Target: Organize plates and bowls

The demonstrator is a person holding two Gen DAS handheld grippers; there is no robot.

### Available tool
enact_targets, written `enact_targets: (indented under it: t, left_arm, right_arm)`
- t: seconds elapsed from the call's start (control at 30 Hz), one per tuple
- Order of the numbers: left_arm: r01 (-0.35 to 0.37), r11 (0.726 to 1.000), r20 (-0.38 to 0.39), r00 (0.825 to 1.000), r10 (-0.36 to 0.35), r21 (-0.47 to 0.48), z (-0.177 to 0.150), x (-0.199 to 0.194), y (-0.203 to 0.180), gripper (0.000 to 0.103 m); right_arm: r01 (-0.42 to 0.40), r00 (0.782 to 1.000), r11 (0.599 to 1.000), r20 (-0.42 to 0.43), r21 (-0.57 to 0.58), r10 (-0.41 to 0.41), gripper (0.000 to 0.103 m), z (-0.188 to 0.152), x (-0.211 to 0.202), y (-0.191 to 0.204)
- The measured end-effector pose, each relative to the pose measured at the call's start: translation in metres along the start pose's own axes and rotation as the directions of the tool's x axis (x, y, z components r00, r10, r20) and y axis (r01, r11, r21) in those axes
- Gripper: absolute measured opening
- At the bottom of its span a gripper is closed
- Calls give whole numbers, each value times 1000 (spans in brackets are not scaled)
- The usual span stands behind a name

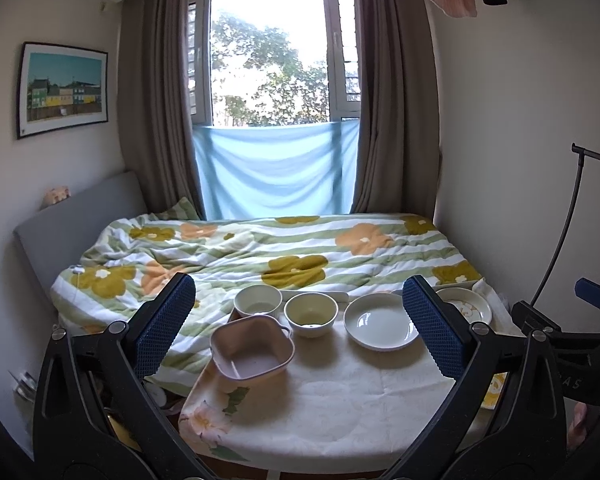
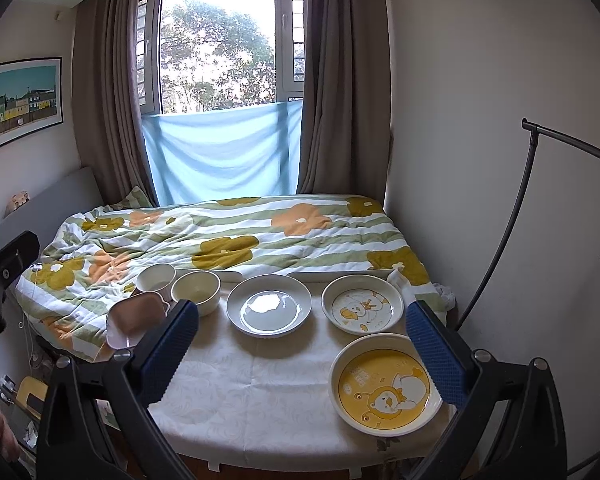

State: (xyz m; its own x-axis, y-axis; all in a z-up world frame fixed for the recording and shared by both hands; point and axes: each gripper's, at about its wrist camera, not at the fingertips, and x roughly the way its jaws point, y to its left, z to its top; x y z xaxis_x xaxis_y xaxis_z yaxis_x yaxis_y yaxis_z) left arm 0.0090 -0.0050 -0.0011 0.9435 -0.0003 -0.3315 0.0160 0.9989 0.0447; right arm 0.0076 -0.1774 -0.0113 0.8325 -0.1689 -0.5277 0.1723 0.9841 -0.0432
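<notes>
- Bedroom setting: a small table under a white cloth stands against a bed with a flowered quilt, a curtained window behind.
- Bowls sit grouped on the table's left: a pink handled bowl, a cream bowl and a white bowl, close together.
- Plates take the right side: a plain white plate, a duck plate and a yellow plate nearest, none stacked yet.
- Left gripper hangs above the near edge, jaws spread wide and empty, framing the bowls, probably to pick one.
- Right gripper is likewise spread and empty, over the plates.
</notes>
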Motion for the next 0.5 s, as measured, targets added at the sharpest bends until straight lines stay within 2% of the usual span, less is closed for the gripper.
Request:
enact_targets:
  t: [0.5]
  left_arm:
    - [-1, 1000, 3, 1000, 1, -1, 2, -2, -2, 103]
  right_arm:
    - [-2, 1000, 1000, 2, -2, 2, 103, -2, -1, 3]
